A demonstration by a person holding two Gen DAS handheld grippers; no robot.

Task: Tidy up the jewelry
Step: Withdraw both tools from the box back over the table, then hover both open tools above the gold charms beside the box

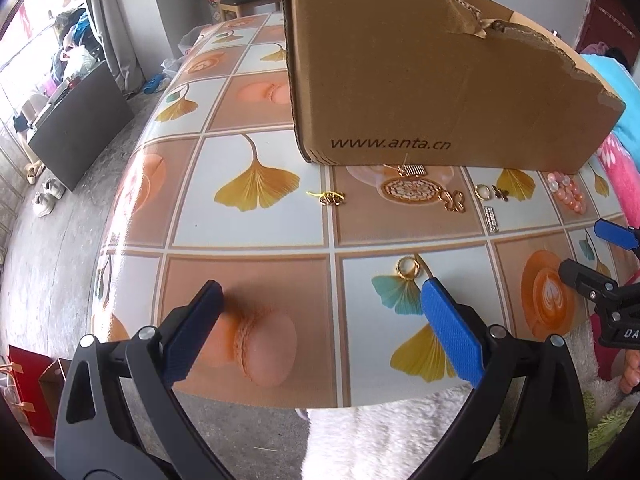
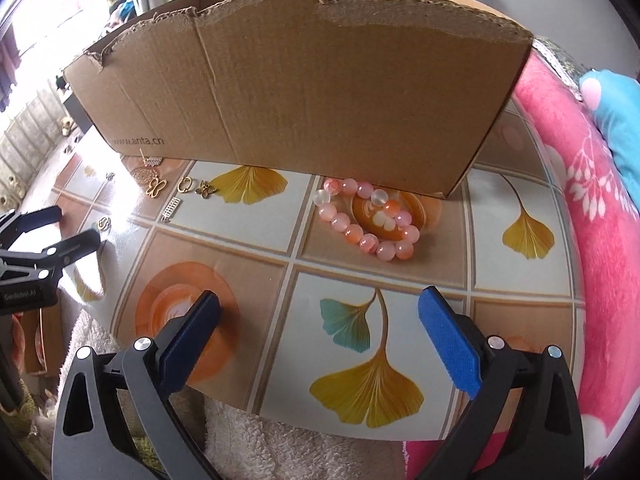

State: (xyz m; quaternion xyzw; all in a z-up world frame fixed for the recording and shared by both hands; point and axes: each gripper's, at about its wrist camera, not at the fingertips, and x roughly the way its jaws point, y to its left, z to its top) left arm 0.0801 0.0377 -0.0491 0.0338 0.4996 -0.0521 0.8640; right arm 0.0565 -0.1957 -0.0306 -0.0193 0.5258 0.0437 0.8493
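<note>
A torn cardboard box [image 1: 432, 80] [image 2: 304, 88] stands on the patterned table. In front of it lie small gold pieces: a chain charm [image 1: 330, 197], a round filigree pendant [image 1: 412, 191], a butterfly outline [image 1: 454, 202] [image 2: 155, 187], a ring [image 1: 483, 191] [image 2: 185, 184], a small dark butterfly [image 2: 206, 189], a rhinestone bar [image 1: 491, 219] [image 2: 172, 209] and a gold ring [image 1: 408, 268] [image 2: 104, 223]. A pink bead bracelet [image 2: 370, 220] [image 1: 568, 194] lies near the box. My left gripper [image 1: 320, 320] is open and empty, near the gold ring. My right gripper [image 2: 320, 332] is open and empty, short of the bracelet.
A pink floral blanket [image 2: 592, 216] and a blue cushion [image 2: 618, 116] lie along the table's right side. A white fleece sleeve [image 1: 400, 432] is at the near edge. To the left, the floor holds shoes [image 1: 48, 196] and a dark cabinet [image 1: 80, 124].
</note>
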